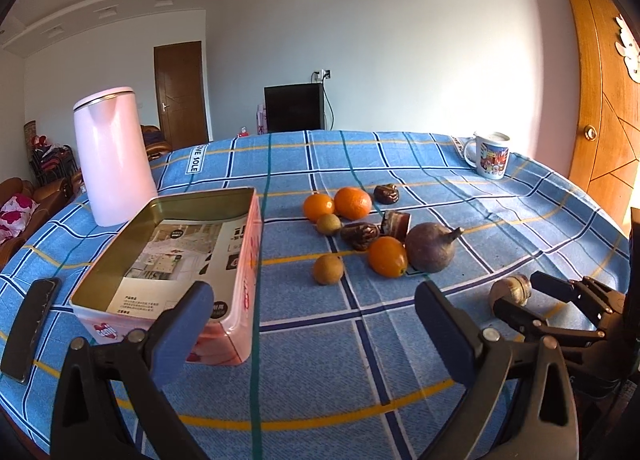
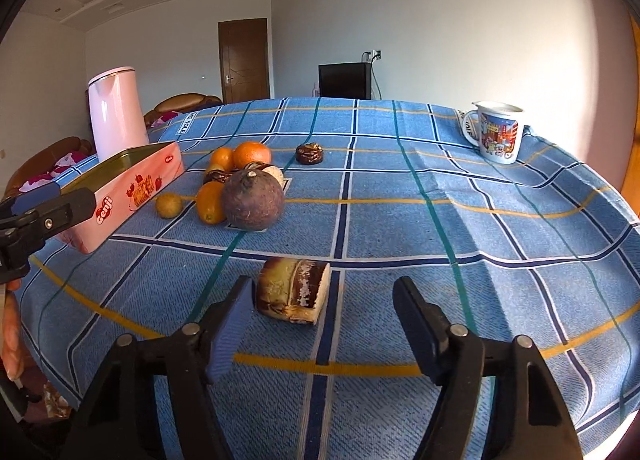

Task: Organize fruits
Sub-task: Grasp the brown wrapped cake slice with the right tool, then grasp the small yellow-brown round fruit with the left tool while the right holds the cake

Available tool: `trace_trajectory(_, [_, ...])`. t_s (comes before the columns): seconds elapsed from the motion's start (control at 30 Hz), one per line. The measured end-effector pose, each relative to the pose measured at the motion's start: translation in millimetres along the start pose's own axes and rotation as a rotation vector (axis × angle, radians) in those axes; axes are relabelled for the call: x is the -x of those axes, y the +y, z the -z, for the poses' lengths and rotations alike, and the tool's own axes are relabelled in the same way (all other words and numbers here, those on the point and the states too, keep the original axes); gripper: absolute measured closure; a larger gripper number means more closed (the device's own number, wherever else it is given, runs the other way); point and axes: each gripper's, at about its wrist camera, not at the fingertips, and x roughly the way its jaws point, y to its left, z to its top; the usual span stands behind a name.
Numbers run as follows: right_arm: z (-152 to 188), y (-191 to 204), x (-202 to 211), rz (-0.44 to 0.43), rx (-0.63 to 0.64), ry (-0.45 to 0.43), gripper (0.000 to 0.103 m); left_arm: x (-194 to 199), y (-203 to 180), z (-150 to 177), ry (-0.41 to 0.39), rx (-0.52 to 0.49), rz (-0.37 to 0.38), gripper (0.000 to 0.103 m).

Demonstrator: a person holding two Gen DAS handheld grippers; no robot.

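the left tongs (image 1: 314,300) stand wide apart with nothing between the blue pads, hovering low over the desk (image 1: 360,372); its left finger sits just in front of the near corner of the open pink tin (image 1: 176,268), though whether it touches the tin cannot be told. the right tongs (image 2: 324,298) are also spread wide and grip nothing, with a brown, pale-crusted chunk of fruit (image 2: 294,292) lying on the cloth between the fingertips, close to the left pad; contact there is unclear. ahead of the left tongs the fruits lie in a loose cluster: three oranges (image 1: 353,202), two small greenish-brown fruits (image 1: 328,268), some dark wrinkled pieces (image 1: 360,235) and a round purplish fruit (image 1: 431,247) with a stub stem. one more dark piece (image 2: 309,153) sits apart, beyond the cluster. the desk wears a blue checked cloth with yellow and green lines. a pink kettle (image 1: 114,155) stands beyond the tin to the left, a printed mug (image 1: 491,154) far off to the right, and a dark phone (image 1: 30,328) lies left of the left tongs. behind are white walls, a brown door (image 1: 182,93) and a black cabinet (image 1: 294,107).
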Motion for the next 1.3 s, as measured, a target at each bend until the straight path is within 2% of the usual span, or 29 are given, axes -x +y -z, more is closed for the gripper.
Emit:
trace_trajectory(0.07, [2, 3, -4, -0.025, 0.016, 0.011, 0.054, -7, -2, 0, 0.022, -0.004, 0.017, 0.008])
trace_trajectory(0.1, [2, 4, -5, -0.042, 0.024, 0.017, 0.067, -11, -3, 0, 0.034, -0.005, 0.022, 0.015])
trace_trajectory(0.13, [3, 6, -5, -0.048, 0.034, 0.015, 0.068, -14, -5, -1, 0.047, -0.010, 0.032, 0.026])
trace_trajectory(0.2, [2, 7, -3, -0.066, 0.042, 0.003, 0.068, -21, -8, -4, 0.064, -0.018, 0.044, 0.037])
trace_trajectory(0.3, [-3, 8, 0, -0.075, 0.049, -0.024, 0.071, -33, -13, -11, 0.086, -0.027, 0.043, 0.043])
trace_trajectory(0.47, [-14, 9, -1, -0.077, 0.058, -0.041, 0.071, -59, -15, -19, 0.154, -0.024, 0.046, 0.048])
trace_trajectory(0.67, [-17, 6, -12, -0.089, 0.056, -0.016, 0.072, -79, -22, -22, 0.223, -0.042, 0.058, 0.055])
trace_trajectory(0.73, [-15, 4, -15, -0.096, 0.043, -0.008, 0.072, -83, -24, -23, 0.235, -0.050, 0.056, 0.066])
trace_trajectory(0.9, [-15, 1, -16, -0.105, 0.033, -0.018, 0.072, -97, -19, -24, 0.274, -0.048, 0.011, 0.067])
trace_trajectory(1.0, [-15, 1, -16, -0.107, 0.037, -0.020, 0.072, -99, -25, -26, 0.275, -0.101, -0.001, 0.067])
trace_trajectory(1.13, [-14, 3, -17, -0.101, 0.049, -0.019, 0.072, -117, -18, -28, 0.351, -0.042, 0.034, 0.068])
trace_trajectory(1.2, [-14, 4, -17, -0.094, 0.058, -0.022, 0.072, -118, -13, -30, 0.354, -0.012, 0.036, 0.073])
trace_trajectory(1.3, [-13, 5, -15, -0.095, 0.063, -0.029, 0.072, -115, -13, -28, 0.344, -0.009, 0.055, 0.073])
